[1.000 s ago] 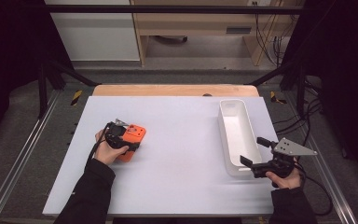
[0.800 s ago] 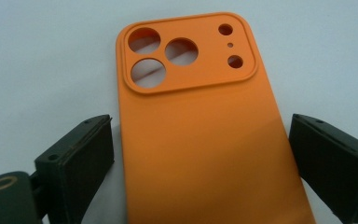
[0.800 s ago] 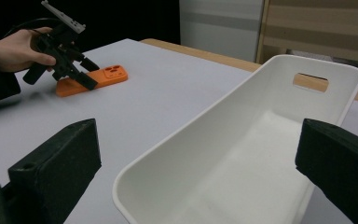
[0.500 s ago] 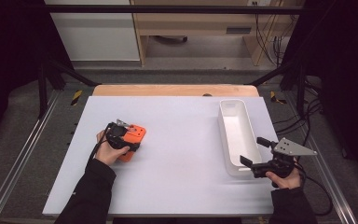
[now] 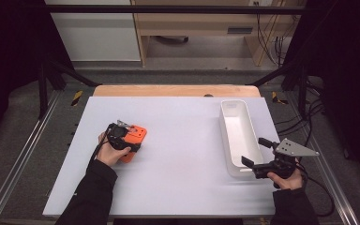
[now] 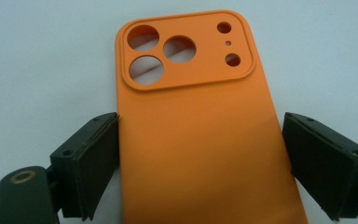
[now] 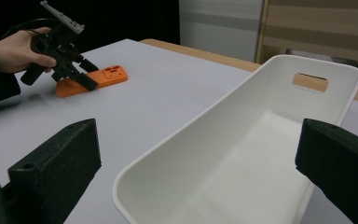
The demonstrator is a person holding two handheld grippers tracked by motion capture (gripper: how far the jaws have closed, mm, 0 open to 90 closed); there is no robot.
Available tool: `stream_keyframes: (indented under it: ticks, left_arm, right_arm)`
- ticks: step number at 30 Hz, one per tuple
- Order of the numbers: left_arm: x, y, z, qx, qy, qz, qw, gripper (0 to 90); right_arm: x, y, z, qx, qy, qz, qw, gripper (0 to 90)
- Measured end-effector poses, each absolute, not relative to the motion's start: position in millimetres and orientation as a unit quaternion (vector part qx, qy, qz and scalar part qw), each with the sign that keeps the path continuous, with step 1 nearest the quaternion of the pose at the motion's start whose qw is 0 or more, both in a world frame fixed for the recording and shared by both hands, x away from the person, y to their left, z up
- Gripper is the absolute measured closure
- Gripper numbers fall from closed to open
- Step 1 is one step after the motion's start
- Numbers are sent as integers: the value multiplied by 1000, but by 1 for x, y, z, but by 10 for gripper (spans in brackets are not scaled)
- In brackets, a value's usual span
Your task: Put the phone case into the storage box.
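Observation:
An orange phone case [image 6: 196, 140] lies camera-cutouts up on the white table, left of centre [image 5: 137, 132]. My left gripper [image 6: 200, 116] stands over its lower half with a jaw on each long edge; the jaws have just been closing and the pads meet the case's sides. In the high view that gripper [image 5: 130, 140] sits in the person's left hand. My right gripper [image 5: 253, 151] is held at the near end of a long white tray [image 5: 234, 104], jaws wide open. In the right gripper view [image 7: 198, 130] the tray's near end [image 7: 135, 182] shows between the jaws, untouched.
The tray [image 7: 317, 63] is empty and has a handle slot in its far wall. A wooden strip [image 5: 173, 90] borders the table's far edge. Metal rails run along both sides, and cables [image 5: 309, 117] lie on the floor at right.

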State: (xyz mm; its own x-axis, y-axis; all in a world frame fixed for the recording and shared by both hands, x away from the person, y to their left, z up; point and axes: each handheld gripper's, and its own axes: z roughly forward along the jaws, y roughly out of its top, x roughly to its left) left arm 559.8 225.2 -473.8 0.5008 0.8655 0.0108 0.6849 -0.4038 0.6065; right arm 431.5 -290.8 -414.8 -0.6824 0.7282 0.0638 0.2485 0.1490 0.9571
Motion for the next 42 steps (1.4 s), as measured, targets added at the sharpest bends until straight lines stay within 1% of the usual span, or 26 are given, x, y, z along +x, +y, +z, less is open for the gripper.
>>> stream_keyframes:
  ticks: [18, 31, 42]
  left_arm:
    - [560, 227, -471, 819, 477, 173, 269, 133]
    - [552, 224, -449, 816, 459, 180, 301, 136]
    - [538, 213, -430, 821, 420, 186, 338, 135]
  right_arm:
    - [431, -291, -415, 336, 727, 560, 215, 5]
    - [431, -291, -414, 335, 726, 561, 214, 5]
    - [431, -291, -414, 333, 727, 561, 216, 5]
